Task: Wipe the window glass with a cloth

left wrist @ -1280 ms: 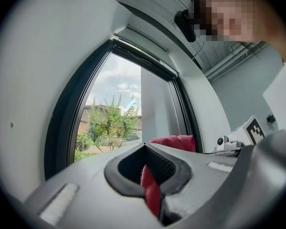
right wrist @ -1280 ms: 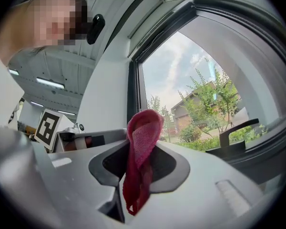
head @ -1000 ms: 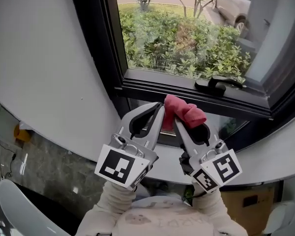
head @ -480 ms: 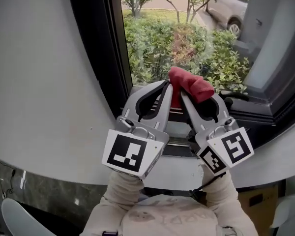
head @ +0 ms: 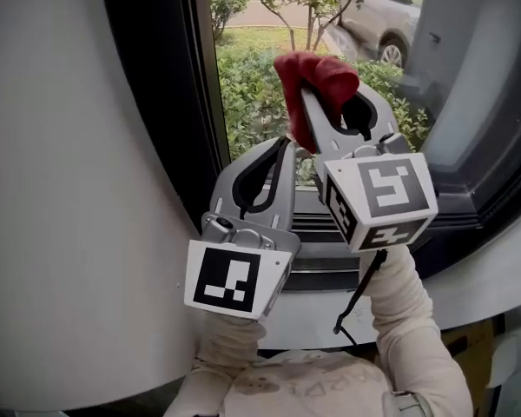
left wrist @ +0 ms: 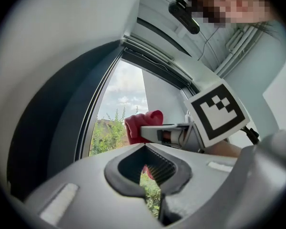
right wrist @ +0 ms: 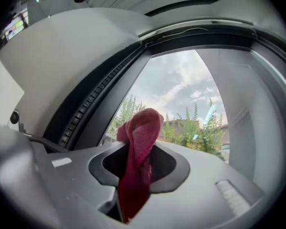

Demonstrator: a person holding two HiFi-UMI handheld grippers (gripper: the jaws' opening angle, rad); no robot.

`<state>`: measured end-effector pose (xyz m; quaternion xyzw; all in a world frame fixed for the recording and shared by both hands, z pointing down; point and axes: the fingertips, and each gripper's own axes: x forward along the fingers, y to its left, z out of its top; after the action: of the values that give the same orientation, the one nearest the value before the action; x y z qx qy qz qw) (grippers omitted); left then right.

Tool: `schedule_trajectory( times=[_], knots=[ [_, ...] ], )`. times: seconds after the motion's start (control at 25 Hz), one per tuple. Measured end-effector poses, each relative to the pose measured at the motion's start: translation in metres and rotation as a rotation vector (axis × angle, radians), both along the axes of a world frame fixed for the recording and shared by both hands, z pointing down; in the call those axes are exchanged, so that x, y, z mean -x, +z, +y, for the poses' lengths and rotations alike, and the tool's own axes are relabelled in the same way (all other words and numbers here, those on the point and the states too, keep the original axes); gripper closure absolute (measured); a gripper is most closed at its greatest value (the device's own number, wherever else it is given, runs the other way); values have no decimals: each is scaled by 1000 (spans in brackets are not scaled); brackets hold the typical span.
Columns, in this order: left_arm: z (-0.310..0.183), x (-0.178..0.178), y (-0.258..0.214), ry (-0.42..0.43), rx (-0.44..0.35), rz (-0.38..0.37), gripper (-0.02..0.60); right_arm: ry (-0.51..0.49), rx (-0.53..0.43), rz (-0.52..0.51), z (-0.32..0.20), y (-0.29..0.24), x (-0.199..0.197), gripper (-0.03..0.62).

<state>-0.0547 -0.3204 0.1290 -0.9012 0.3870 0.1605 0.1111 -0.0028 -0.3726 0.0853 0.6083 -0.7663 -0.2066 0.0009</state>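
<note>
Cloth [head: 317, 69] sits clamped in my right gripper [head: 321, 102], upper centre, by the window glass [head: 243, 94]; wiping looks unstarted; left gripper [head: 284, 146] closed, empty.

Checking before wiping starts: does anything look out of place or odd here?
Nothing stands out. The right claw is shut on the bunched red cloth, held up at the window glass; the left claw is shut and empty.

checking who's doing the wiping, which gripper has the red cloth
The right gripper, the higher one: its jaws are shut on the red cloth. The left gripper, lower down, is shut on nothing.
</note>
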Motion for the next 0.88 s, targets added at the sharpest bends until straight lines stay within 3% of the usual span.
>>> schedule_trajectory(
  times=[0.28,0.56,0.88],
  knots=[
    [-18,-2,5,-15,8,22,581,149,-108,183,-10,-2,2,467],
    [-24,-10,4,-28,18,6,581,101,-113,153,-9,-3,-7,465],
    [-18,-50,5,13,18,-12,581,186,-140,110,13,-9,-80,465]
  ],
)
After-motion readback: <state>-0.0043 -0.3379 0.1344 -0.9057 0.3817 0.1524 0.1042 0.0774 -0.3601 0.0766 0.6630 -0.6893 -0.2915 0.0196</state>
